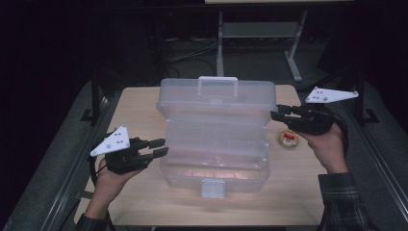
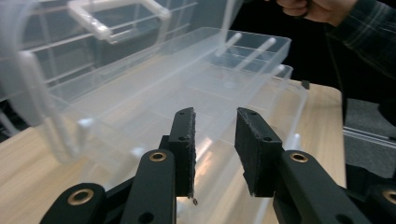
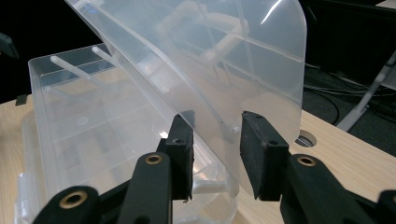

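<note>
Can't read any text here, honestly. The clear plastic hinged storage box [image 1: 216, 139] looks totally unmarked. The small round yellow-and-red thing [image 1: 288, 139] just below the right gripper [image 1: 278, 114] is too blurry.

Light: dim room, black surroundings; only the tabletop [image 1: 144, 202] is lit.
Glare: soft sheen on the clear plastic box [image 1: 216, 139].
Focus: high view soft, slightly blurred.
</note>
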